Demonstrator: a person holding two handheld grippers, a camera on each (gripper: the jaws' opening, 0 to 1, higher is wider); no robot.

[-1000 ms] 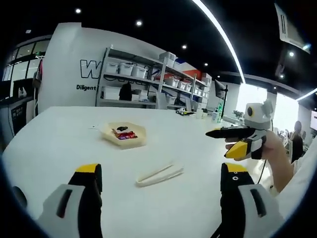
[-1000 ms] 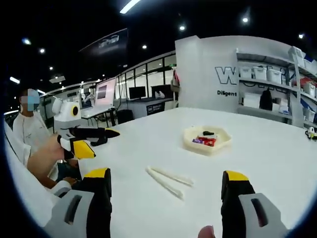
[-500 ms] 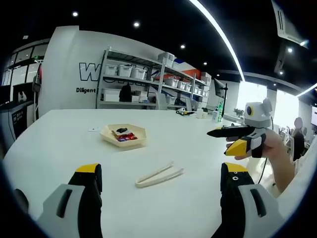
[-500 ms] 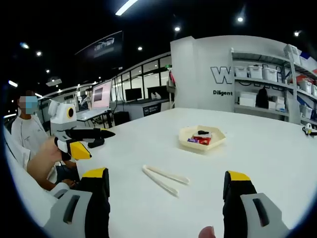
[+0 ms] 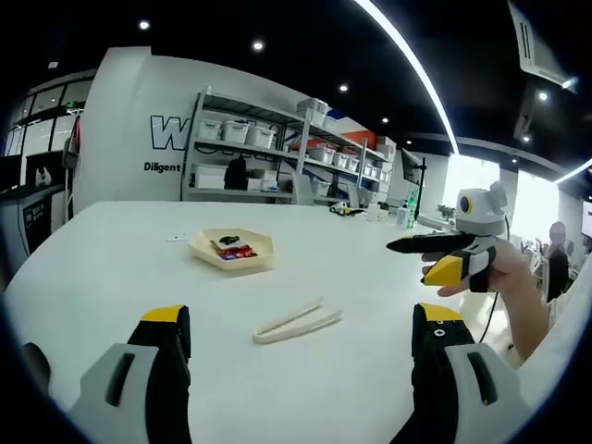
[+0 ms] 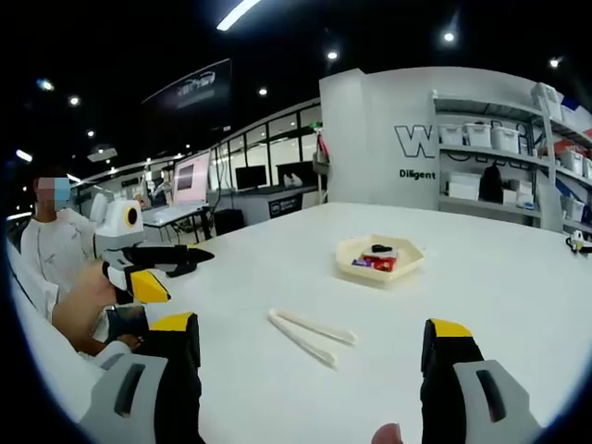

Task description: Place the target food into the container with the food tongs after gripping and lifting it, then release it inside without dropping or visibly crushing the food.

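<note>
Currently my left gripper hangs above the broad white table, its yellow-tipped black jaws spread wide at the bottom corners of the left gripper view, nothing between them. Centre frame, between the jaws and a little beyond them, lie the cream plastic food tongs, flat on the tabletop. Further up and to the left sits the shallow beige hexagonal tray, well apart from the tongs, with small red and dark wrapped snacks inside it. At the right edge a hand holds my right gripper off the table, and I cannot tell from here how far its jaws are parted.

From the right gripper view, that gripper also shows jaws set wide and empty, with the tongs in the lower centre, the tray above them to the right, and the left gripper at the left edge. White storage shelves line the far wall.
</note>
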